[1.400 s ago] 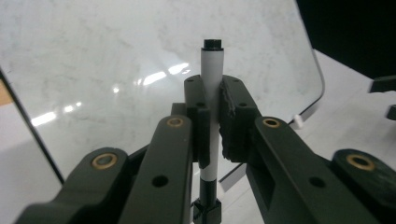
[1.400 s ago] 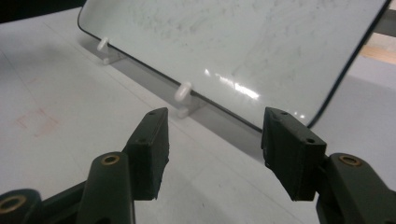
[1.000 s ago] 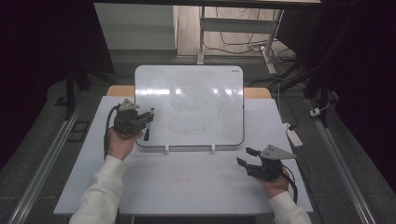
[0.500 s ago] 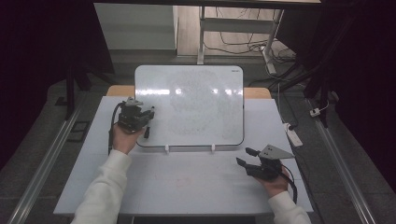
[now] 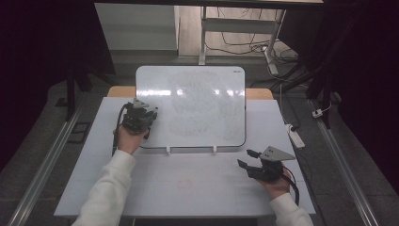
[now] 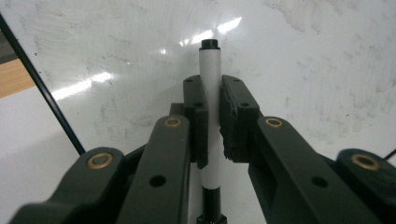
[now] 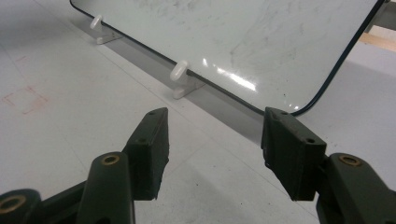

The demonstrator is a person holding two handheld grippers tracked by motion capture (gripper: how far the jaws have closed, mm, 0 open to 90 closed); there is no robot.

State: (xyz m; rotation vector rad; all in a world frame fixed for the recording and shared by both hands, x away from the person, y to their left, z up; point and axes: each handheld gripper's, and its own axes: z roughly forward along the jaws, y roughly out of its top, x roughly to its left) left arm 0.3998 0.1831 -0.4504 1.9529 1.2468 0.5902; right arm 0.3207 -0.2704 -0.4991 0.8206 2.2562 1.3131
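Note:
A white marker [image 6: 210,79] with a black end stands upright between the pads of my left gripper [image 6: 211,86], which is shut on its barrel. The marker's black end points at the smudged whiteboard [image 6: 303,60]. In the high view my left gripper [image 5: 149,115] is at the left edge of the whiteboard [image 5: 197,103], which leans up on the table. My right gripper [image 5: 247,158] rests low at the front right of the table, below the board's lower right corner. Its jaws [image 7: 215,135] stand open with nothing between them, facing the whiteboard [image 7: 243,32].
Two white clip feet [image 5: 168,150] [image 5: 214,149] prop the board's lower edge. A faint red square mark [image 5: 184,183] is drawn on the white table [image 5: 94,155] in front of it. A white power strip [image 5: 296,136] lies off the table's right edge.
My left hand has shifted a little to the right and down with the marker, onto the board's left edge. My right hand has kept still.

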